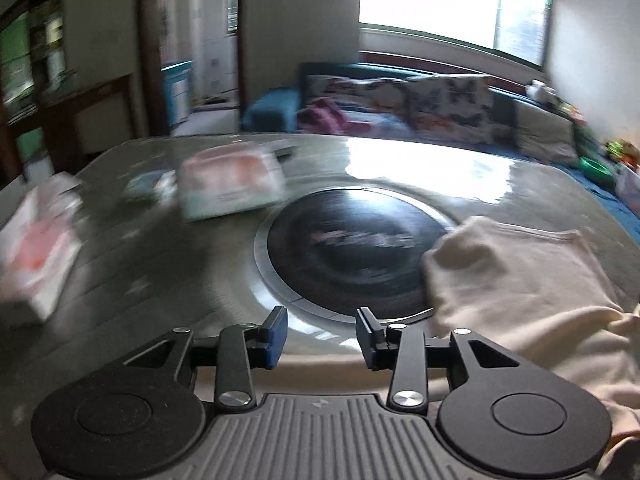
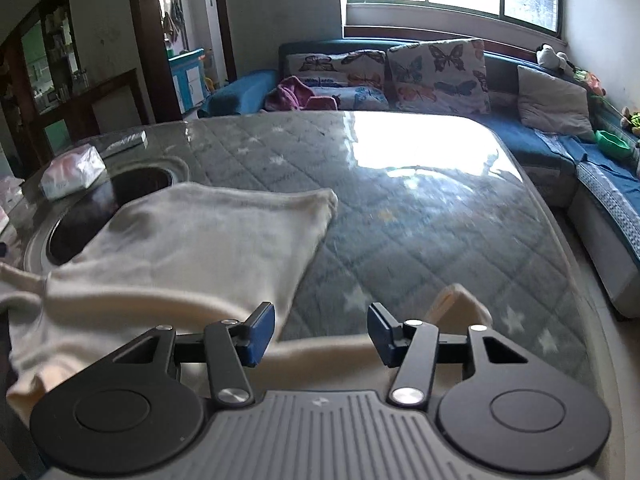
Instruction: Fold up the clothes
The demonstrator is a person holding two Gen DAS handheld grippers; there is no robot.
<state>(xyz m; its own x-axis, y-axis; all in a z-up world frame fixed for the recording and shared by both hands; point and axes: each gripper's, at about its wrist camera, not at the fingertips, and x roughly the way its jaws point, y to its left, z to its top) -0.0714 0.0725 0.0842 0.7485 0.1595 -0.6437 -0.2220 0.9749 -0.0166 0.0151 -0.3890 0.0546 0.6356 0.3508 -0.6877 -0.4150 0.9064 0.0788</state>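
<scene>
cream garment (image 2: 192, 248) lies beside right claw (image 2: 321, 334).

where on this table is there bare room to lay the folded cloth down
The widest free patch is the quilted star-print cover, between the cream garment and the table's right edge, up to the sofa. The left end is crowded: tissue pack, a flat box, and the dark round inset, half under the garment.
</scene>
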